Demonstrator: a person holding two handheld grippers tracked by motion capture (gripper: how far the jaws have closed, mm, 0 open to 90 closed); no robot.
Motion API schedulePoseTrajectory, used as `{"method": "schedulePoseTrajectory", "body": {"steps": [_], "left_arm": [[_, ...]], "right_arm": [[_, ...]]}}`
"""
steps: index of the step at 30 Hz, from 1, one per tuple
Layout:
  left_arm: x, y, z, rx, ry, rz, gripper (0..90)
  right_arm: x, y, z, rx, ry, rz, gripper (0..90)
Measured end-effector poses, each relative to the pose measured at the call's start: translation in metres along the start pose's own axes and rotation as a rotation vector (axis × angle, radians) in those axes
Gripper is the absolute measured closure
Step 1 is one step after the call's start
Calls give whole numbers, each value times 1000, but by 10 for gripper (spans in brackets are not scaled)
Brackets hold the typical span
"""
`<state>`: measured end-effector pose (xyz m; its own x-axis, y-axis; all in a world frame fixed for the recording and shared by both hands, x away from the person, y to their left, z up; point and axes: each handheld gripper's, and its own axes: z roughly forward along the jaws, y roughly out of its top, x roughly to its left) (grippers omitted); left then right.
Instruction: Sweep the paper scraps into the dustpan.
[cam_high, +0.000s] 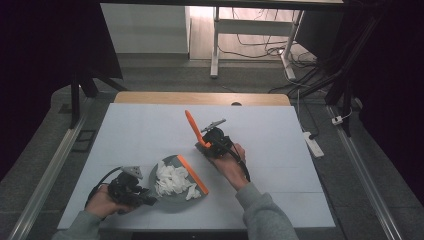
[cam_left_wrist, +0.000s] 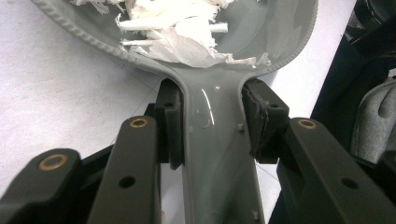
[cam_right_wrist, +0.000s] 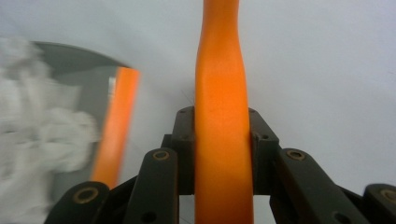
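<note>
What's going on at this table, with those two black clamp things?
A person is sweeping up paper scraps with hand-held grippers. The left gripper is clamped on the handle of a grey dustpan, which lies on the white table with a heap of white paper scraps in it. The right gripper grips an orange brush handle off to the dustpan's right.

**A lab bay set up for recording**

This looks like a lab or test room – not a home. A white-topped work table (cam_high: 150, 130) stands on grey carpet (cam_high: 240, 75), flanked left and right by metal floor rails (cam_high: 47, 170). Dark curtains (cam_high: 35, 55) close off both sides. At the far end stands a white-legged desk (cam_high: 216, 45) with loose cables (cam_high: 260, 50) beneath – and a power strip (cam_high: 313, 142) lies on the right.
</note>
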<state>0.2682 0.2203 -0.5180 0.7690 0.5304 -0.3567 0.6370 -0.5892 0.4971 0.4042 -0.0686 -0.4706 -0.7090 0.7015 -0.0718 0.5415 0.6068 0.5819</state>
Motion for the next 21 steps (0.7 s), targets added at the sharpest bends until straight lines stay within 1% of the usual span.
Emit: {"method": "schedulePoseTrajectory", "body": {"steps": [2, 5, 9, 13, 17, 19, 21], "left_arm": [[0, 0, 0, 0, 1, 0, 616], [0, 0, 0, -1, 1, -1, 617], [0, 0, 0, -1, 1, 0, 617], [0, 0, 0, -2, 0, -2, 617], [0, 0, 0, 0, 0, -1, 617], [0, 0, 0, 1, 2, 1, 617], [0, 0, 0, 0, 2, 1, 617]], "right_arm": [[-6, 0, 3, 13, -1, 20, 700], [-5, 2, 7, 21, 15, 26, 700], [14, 7, 11, 39, 32, -32, 700], [38, 11, 13, 43, 70, -103, 700], [58, 14, 14, 35, 105, -142, 700], [68, 15, 12, 21, 120, -149, 700], [76, 16, 9, 10, 149, -159, 700]]}}
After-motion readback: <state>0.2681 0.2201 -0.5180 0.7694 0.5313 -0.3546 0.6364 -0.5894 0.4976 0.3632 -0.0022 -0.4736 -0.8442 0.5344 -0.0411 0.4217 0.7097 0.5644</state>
